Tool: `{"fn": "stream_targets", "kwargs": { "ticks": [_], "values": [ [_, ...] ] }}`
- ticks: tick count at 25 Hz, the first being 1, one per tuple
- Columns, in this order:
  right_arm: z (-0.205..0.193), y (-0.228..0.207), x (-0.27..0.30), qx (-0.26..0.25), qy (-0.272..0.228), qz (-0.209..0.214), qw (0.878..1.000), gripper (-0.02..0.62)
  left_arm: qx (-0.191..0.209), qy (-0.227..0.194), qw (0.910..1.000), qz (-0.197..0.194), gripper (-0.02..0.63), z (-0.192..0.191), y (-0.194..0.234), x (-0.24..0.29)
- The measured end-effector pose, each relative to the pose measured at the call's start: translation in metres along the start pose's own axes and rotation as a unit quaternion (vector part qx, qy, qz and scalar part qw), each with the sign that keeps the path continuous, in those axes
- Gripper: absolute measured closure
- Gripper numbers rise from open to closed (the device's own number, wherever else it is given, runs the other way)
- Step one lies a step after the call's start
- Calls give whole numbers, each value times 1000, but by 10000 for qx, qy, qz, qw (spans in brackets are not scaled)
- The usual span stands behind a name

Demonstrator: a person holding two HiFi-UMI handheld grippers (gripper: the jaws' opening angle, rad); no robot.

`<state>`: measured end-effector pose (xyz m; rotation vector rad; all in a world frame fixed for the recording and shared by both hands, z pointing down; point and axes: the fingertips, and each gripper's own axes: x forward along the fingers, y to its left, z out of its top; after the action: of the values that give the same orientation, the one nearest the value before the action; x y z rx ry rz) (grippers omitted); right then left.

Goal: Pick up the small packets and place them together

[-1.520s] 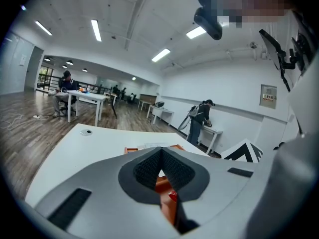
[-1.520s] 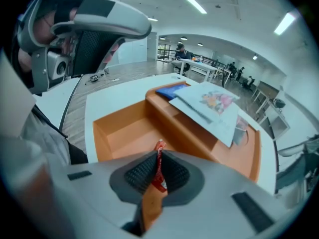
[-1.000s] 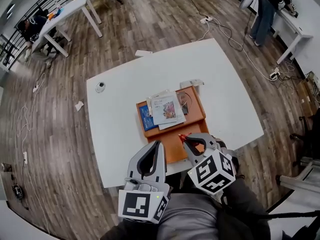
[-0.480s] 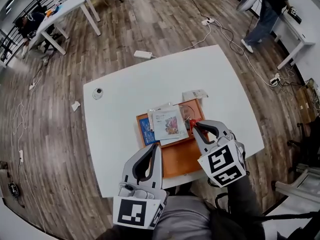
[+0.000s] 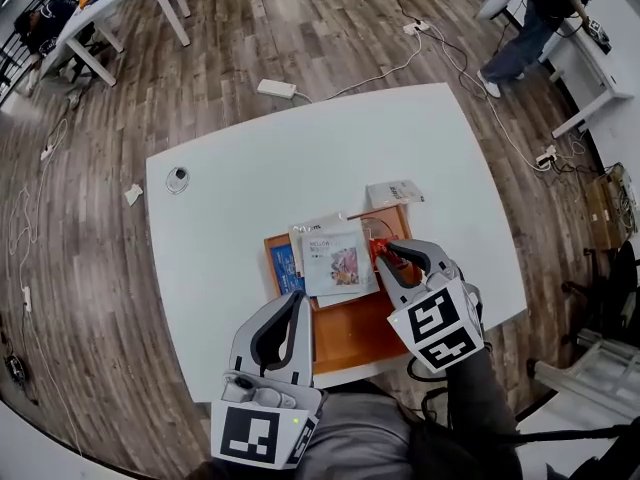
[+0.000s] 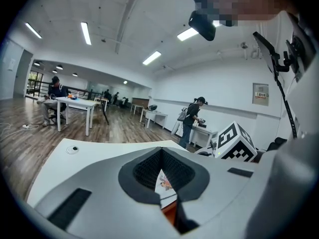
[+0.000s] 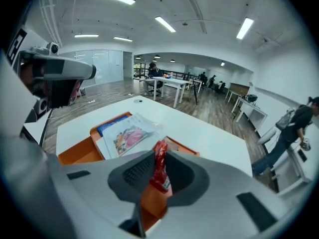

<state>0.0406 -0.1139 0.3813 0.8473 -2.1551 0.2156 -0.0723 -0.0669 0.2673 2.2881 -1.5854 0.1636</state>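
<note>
- Blue packet point(image 5: 284, 262) lay mostly under white packet point(image 5: 335, 265); print on both too small to read.
- Red packet point(image 7: 160, 166): lower end hidden behind jaws of right gripper point(image 5: 383, 256), which had just been opening, packet between them.
- Tray point(image 5: 350, 330): near-left corner covered by left gripper point(image 5: 298, 300); left gripper view showed only sliver through jaws.
- Round thing point(image 5: 178, 178) on table point(image 5: 250, 163) too small to identify.
- Person point(image 5: 525, 23) cut off at top edge.

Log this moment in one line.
left tool: shut, empty | right tool: jaws just been opening, small red packet gripped between them | position: above orange rectangular tray
</note>
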Motion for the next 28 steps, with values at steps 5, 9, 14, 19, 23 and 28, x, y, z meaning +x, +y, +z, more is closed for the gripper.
{"fn": "stream_targets", "kwargs": {
  "ticks": [5,9,14,19,23,28],
  "values": [
    [-2,-2,4,137,-46,29,9999,509,-39,39,10000,31,606,-5,2,-1],
    [-3,-4,3,139,-68,-60,9999,495,-16,14,10000,90,606,-5,2,-7],
    [4,-3,-11,56,-229,-187,9995,495,55,-123,9998,142,606,1,-2,-17],
    [0,-2,-39,21,-329,-371,9988,495,126,-239,9996,26,606,5,-24,-31],
    [-14,0,-64,72,-367,-575,9976,495,213,-290,9993,-142,606,4,-47,-43],
    [-46,-5,-99,291,-269,-909,9951,495,303,-249,9973,-625,606,0,-89,-44]
  ]
}}
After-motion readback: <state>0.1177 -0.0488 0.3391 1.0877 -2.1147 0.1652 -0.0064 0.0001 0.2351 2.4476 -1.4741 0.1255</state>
